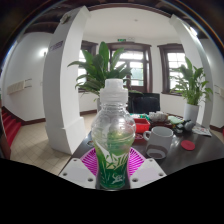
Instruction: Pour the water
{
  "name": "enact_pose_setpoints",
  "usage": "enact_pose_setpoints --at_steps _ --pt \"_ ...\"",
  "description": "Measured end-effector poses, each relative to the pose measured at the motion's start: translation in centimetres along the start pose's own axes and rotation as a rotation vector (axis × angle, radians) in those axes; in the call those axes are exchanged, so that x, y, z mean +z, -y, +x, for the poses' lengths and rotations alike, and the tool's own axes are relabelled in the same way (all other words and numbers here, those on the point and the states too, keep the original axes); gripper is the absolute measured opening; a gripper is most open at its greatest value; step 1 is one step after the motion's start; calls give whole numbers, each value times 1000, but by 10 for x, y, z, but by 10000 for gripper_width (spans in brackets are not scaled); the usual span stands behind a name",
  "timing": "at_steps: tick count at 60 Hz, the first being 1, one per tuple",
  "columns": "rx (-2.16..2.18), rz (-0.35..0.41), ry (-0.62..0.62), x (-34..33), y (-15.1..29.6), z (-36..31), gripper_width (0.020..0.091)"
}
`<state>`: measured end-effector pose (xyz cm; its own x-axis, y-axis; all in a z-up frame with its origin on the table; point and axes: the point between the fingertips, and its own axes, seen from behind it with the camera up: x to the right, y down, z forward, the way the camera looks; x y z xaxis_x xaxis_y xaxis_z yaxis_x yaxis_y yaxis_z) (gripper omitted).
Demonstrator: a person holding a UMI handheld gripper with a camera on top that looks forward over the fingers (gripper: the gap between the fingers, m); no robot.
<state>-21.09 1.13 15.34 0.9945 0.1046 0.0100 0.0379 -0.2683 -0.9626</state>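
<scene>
A large leafy plant [103,62] is standing behind the dark table [205,150], with a second plant [190,82] in a white pot sitting further along. A white pillar [62,70] is rising beside them, and windows [140,62] are lining the back wall.

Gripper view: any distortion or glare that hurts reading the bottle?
Gripper view: strong fisheye bends the pillar and ceiling; windows are bright, yet the bottle between the tongs reads sharp, with highlights on its plastic; cups beyond stay legible.

Green label on the plastic bottle [115,135], white lettering too blurred to read.
</scene>
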Motion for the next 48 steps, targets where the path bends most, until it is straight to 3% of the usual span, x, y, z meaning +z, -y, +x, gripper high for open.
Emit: enact_pose_setpoints --at_steps 16,29,39,48 --pt "27 -12 15 3 -2 0 328" --pt "582 -6 161 31 35 -30 327" --pt "1143 81 300 43 88 -56 335" --pt "1628 229 376 30 134 -60 335"
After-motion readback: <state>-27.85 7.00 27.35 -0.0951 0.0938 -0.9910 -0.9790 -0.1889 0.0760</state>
